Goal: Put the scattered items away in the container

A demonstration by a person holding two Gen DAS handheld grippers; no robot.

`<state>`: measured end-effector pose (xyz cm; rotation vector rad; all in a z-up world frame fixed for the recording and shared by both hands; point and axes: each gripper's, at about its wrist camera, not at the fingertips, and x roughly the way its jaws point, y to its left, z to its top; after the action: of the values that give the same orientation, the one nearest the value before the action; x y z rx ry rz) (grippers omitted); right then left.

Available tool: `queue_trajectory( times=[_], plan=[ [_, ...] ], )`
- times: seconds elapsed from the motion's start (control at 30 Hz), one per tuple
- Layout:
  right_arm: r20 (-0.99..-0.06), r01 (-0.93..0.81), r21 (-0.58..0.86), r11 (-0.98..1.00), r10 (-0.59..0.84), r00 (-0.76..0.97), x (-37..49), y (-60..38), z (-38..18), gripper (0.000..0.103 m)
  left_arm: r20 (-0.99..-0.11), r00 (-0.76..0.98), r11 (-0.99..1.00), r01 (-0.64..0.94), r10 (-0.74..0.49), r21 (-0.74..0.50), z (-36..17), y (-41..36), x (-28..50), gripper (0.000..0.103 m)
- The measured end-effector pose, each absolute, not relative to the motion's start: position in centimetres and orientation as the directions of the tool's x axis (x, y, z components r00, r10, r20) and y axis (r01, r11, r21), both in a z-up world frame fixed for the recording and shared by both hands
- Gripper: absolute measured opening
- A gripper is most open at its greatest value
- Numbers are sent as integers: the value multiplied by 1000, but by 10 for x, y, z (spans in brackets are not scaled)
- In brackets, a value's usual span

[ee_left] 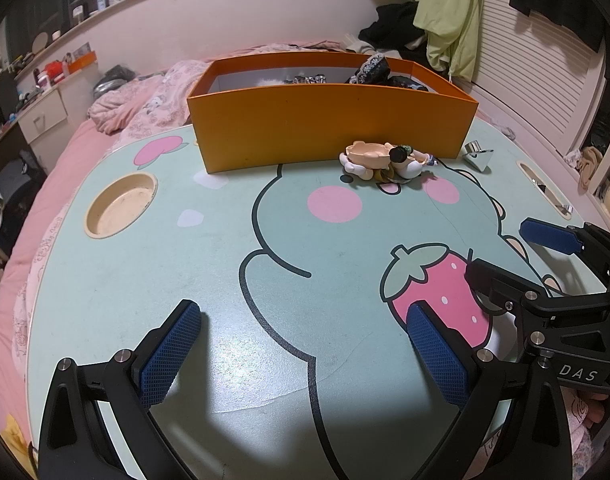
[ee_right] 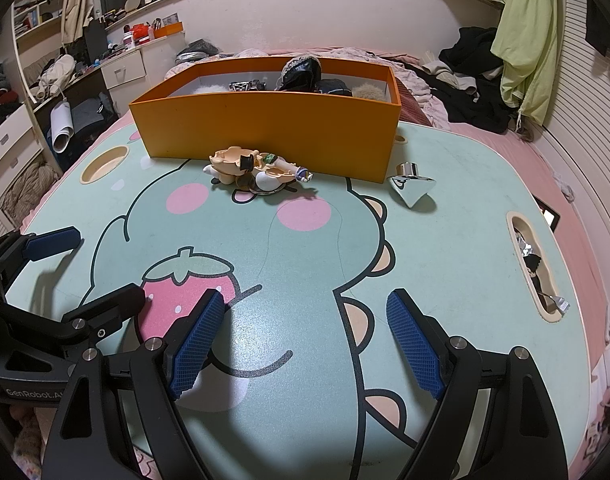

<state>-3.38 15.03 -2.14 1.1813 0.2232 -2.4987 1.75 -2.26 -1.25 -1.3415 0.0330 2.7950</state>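
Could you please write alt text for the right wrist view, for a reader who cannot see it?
The open, empty right gripper hangs over a mint-green cartoon-printed table. Ahead stands an orange rectangular cardboard box already holding dark items, with a small pile of cream toy figure parts and a shiny silver cone-shaped spinning top lying before it.

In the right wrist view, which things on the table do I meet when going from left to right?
Round cup hole → pile of small figure toys → shiny silver spinning top → long slot at the table's right edge.
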Motion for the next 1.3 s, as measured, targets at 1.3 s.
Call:
queue_trajectory(
  times=[1.3],
  plan=[
    [-758,355,28,-934,-251,-602,-29,153,-14,83,-830,-541,-987,-149,135,-64,-1,40,-108,67]
  ],
)
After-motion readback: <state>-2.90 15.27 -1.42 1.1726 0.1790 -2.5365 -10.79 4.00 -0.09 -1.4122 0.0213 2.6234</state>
